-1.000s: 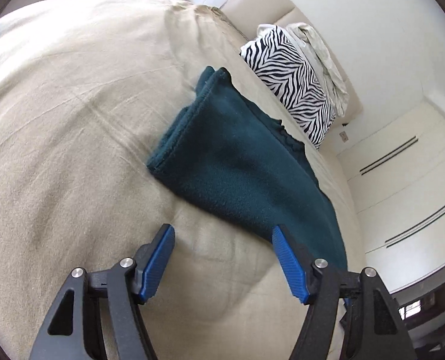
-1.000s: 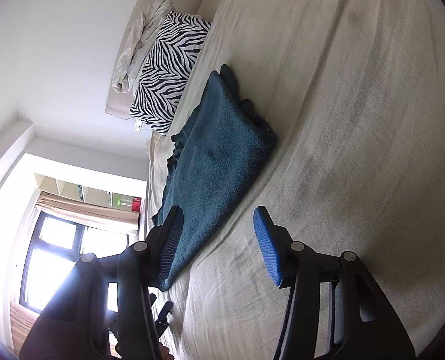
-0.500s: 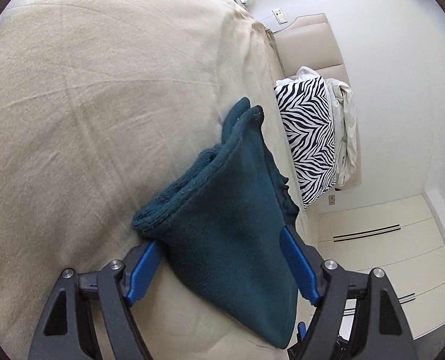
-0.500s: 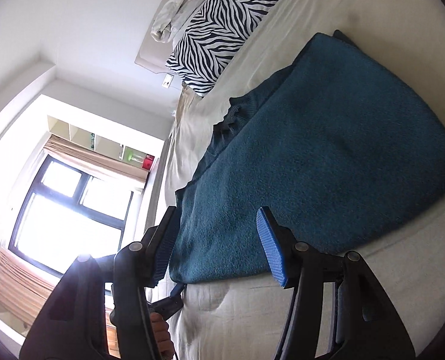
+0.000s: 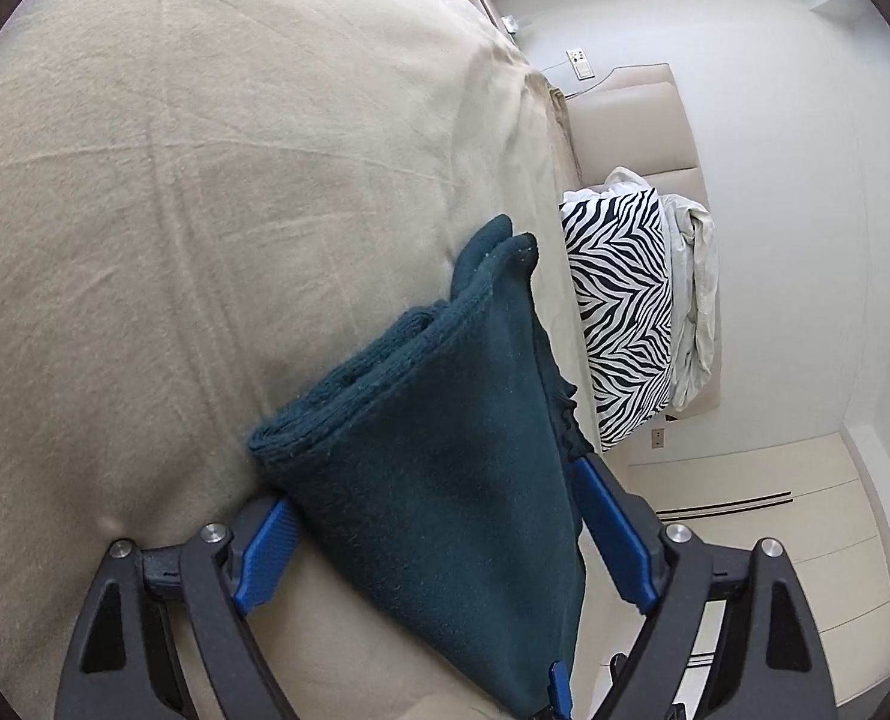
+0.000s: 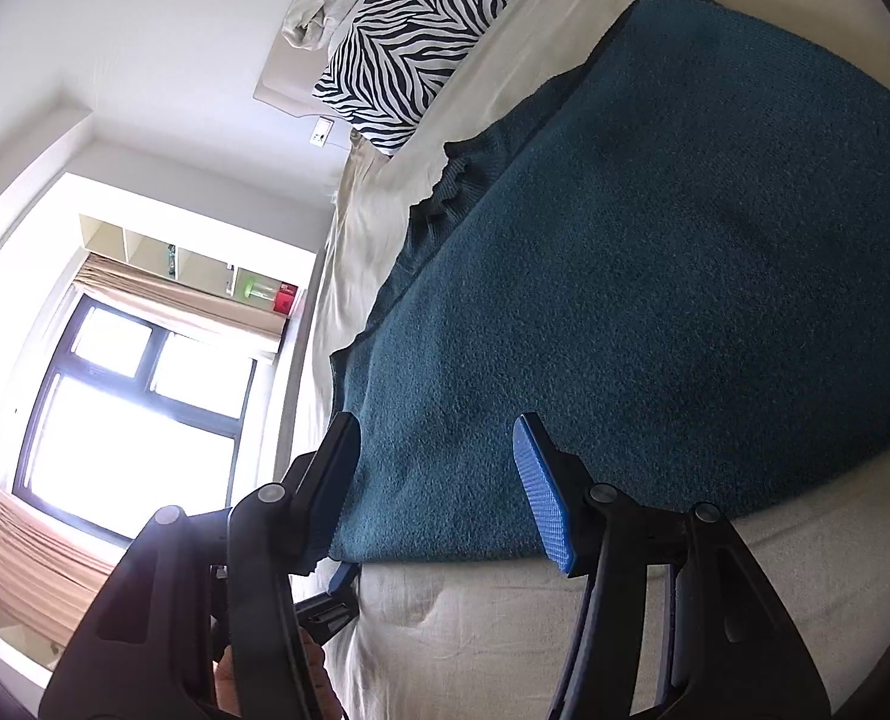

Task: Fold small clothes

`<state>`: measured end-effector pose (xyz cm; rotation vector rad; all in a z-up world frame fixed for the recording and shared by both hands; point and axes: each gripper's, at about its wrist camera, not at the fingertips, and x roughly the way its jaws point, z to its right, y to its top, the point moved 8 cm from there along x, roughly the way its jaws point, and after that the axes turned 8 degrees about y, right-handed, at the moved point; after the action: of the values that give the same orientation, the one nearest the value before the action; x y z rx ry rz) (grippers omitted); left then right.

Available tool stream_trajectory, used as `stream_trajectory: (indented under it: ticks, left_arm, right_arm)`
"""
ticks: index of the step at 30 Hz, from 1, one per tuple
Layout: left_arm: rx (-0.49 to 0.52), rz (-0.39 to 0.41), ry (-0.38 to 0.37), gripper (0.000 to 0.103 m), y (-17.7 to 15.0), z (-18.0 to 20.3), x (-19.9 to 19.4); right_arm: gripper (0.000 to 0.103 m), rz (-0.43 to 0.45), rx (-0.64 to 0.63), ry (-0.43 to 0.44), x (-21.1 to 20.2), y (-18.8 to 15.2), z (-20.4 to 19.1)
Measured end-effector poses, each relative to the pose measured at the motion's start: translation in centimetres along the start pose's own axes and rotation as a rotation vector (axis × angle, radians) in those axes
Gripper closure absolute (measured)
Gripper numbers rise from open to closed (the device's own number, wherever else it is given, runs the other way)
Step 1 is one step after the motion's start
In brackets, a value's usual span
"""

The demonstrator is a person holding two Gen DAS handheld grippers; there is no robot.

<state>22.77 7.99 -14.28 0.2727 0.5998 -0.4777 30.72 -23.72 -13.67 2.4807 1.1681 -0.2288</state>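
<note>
A dark teal fleece garment (image 5: pixel 445 468) lies folded in layers on the beige bed sheet (image 5: pixel 204 180). My left gripper (image 5: pixel 438 546) is open, its blue pads astride the garment's near corner, one pad against the sheet and one at the far edge. In the right wrist view the same garment (image 6: pixel 655 300) fills the middle. My right gripper (image 6: pixel 438 492) is open and straddles the garment's near edge; the left pad is partly hidden behind the cloth.
A zebra-print pillow (image 5: pixel 619 312) with a pale crumpled cloth (image 5: pixel 697 294) leans on the padded headboard (image 5: pixel 625 120). White wardrobe doors (image 5: pixel 805 540) stand beyond the bed. A bright window (image 6: pixel 132 408) with a shelf above shows beside the bed's edge.
Both grippers have moved in toward the garment, from above the sheet to straddling its near edge and corner. They stay open. The garment has not visibly moved.
</note>
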Motion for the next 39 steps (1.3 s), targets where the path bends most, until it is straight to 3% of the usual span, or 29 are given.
stream_trajectory:
  ticks: [2,3,5,9,11,12,14,17,20,22,24,25,27,30,32,36,38,39]
  left_arm:
    - [-0.025,-0.007,-0.047,0.021,0.3,0.3,0.0]
    - [-0.037,-0.02,-0.083,0.033,0.4,0.5,-0.1]
    - [-0.029,-0.044,-0.139,0.047,0.5,1.1,-0.2]
    - [0.075,0.011,-0.2,0.048,1.0,2.3,-1.2]
    - [0.262,0.106,-0.142,0.047,0.5,3.4,-1.6]
    - [0.347,0.123,-0.072,0.038,-0.1,3.4,-1.1]
    - [0.428,0.066,0.012,0.035,-1.7,2.9,0.8]
    - [0.496,0.073,0.054,0.031,-2.6,3.4,1.2]
    - [0.454,0.017,0.059,0.029,-2.4,3.7,2.0]
    - [0.319,-0.01,0.008,0.031,-1.4,2.7,1.9]
    - [0.172,-0.034,-0.043,0.055,-0.2,1.7,1.9]
    - [0.132,-0.04,-0.054,0.062,0.1,1.2,1.9]
    - [0.167,-0.037,-0.028,0.075,-0.1,0.7,1.9]
    - [0.296,-0.039,0.043,0.077,-2.0,1.1,2.5]
    - [0.328,-0.029,0.07,0.077,-2.5,1.5,2.7]
    - [0.291,-0.037,0.049,0.078,-1.5,1.7,3.2]
    - [0.26,-0.026,0.044,0.094,-0.5,1.3,3.2]
    - [0.231,-0.033,0.034,0.094,-0.1,1.0,3.3]
  right_arm:
    - [0.05,-0.001,-0.012,0.006,0.1,0.3,-0.5]
    - [0.05,-0.003,-0.018,0.007,0.3,0.4,-0.8]
    - [0.05,-0.011,-0.033,0.008,0.6,0.6,-1.4]
    - [0.05,-0.023,-0.05,0.005,1.4,0.8,-2.0]
    - [0.05,-0.031,-0.048,0.003,2.0,0.7,-1.9]
    - [0.05,-0.036,-0.049,0.0,2.3,0.6,-1.9]
    - [0.05,-0.05,-0.05,-0.006,2.8,0.3,-1.8]
    - [0.05,-0.069,-0.053,-0.021,3.7,-0.1,-1.7]
    - [0.05,-0.08,-0.046,-0.024,4.6,-0.2,-1.5]
    - [0.05,-0.087,-0.044,-0.025,5.0,-0.3,-1.5]
    - [0.05,-0.095,-0.049,-0.023,5.4,-0.3,-1.8]
    - [0.05,-0.1,-0.054,-0.02,5.7,-0.3,-2.0]
    - [0.05,-0.111,-0.066,-0.012,6.2,-0.3,-2.4]
    - [0.05,-0.133,-0.082,-0.002,7.7,-0.1,-3.2]
    - [0.05,-0.152,-0.087,0.006,9.1,-0.2,-3.6]
    - [0.05,-0.213,-0.092,-0.002,12.3,-0.7,-3.7]
    - [0.052,-0.274,-0.094,-0.063,14.1,-1.3,-2.3]
    - [0.052,-0.281,-0.095,-0.07,14.7,-1.3,-1.6]
